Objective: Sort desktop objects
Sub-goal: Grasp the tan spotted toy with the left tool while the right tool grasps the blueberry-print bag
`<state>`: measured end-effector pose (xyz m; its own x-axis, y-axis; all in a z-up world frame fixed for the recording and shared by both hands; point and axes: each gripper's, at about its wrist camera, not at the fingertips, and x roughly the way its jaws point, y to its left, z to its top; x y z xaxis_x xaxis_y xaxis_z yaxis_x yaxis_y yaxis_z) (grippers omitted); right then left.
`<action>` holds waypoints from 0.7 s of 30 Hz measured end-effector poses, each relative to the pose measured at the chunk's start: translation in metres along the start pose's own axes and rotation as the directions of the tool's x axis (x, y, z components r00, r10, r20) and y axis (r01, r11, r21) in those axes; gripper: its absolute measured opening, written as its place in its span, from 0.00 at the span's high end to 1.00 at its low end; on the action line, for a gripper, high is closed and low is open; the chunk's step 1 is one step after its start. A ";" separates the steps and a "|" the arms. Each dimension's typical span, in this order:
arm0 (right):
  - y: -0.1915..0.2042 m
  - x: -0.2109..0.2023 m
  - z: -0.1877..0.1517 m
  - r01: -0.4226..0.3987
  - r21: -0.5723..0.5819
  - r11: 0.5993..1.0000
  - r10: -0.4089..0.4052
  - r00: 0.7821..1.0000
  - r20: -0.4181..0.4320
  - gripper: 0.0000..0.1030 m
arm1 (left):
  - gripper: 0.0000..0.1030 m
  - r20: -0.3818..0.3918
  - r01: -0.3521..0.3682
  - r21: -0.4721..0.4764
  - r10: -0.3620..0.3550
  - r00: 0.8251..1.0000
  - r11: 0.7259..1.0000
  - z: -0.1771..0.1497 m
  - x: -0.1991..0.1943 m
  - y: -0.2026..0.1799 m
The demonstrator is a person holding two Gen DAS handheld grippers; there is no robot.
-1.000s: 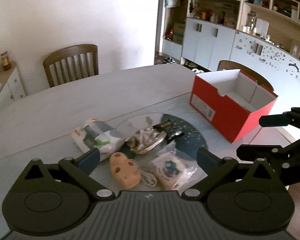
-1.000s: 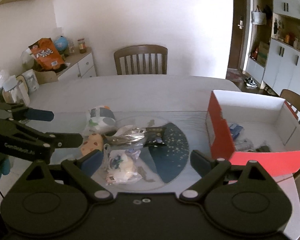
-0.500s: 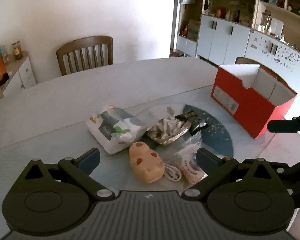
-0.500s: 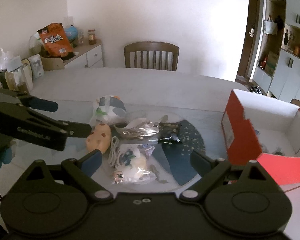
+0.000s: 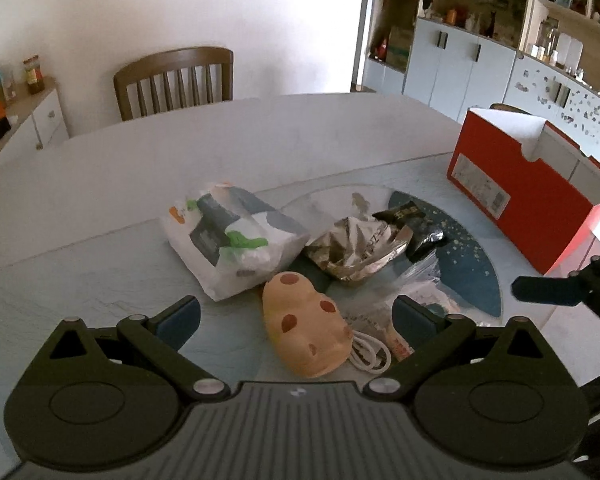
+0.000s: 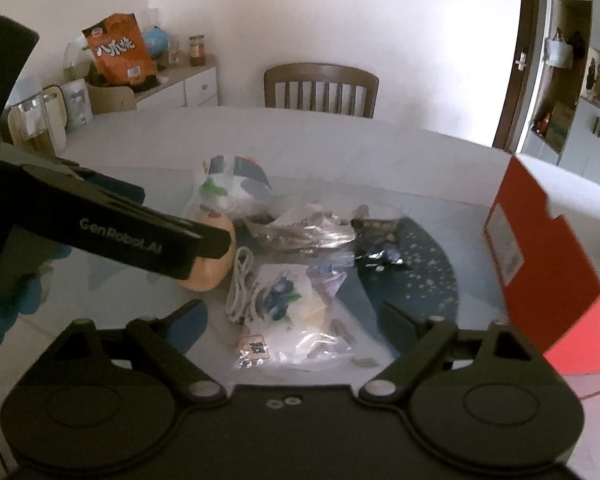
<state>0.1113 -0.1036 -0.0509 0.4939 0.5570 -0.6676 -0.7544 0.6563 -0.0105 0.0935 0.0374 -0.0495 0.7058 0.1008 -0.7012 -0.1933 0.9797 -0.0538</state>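
A pile lies on the table: a peach spotted toy point(image 5: 306, 330), a white tissue pack point(image 5: 234, 240), a crumpled foil bag point(image 5: 358, 250), a black snack packet point(image 5: 414, 226), a white cable point(image 5: 370, 354) and a clear bag with a blue print point(image 6: 290, 312). My left gripper point(image 5: 296, 312) is open and empty, its fingers on either side of the toy. My right gripper point(image 6: 292, 316) is open and empty around the clear bag. The left gripper's fingers point(image 6: 156, 240) cover part of the toy point(image 6: 212, 268) in the right wrist view.
An open red cardboard box point(image 5: 528, 188) stands at the table's right, also in the right wrist view point(image 6: 540, 248). A dark blue mat point(image 6: 412, 276) lies under the pile. A wooden chair point(image 5: 176, 78) stands behind the table. A side cabinet with jars point(image 6: 140, 84) is at left.
Both grippers have moved closer to the pile and turned left. The left gripper now frames the toy, and the right gripper frames the clear bag. Both stay open.
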 end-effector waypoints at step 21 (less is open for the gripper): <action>0.004 0.040 -0.001 -0.019 0.021 1.000 0.020 0.998 -0.058 0.29 | 0.20 -0.063 0.033 -0.038 -0.036 0.997 0.999 -0.010 0.032 0.003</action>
<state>0.1275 -0.0795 -0.0781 0.4529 0.5397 -0.7097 -0.7541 0.6565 0.0179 0.1085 0.0417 -0.0795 0.6678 0.0547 -0.7424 -0.1958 0.9751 -0.1043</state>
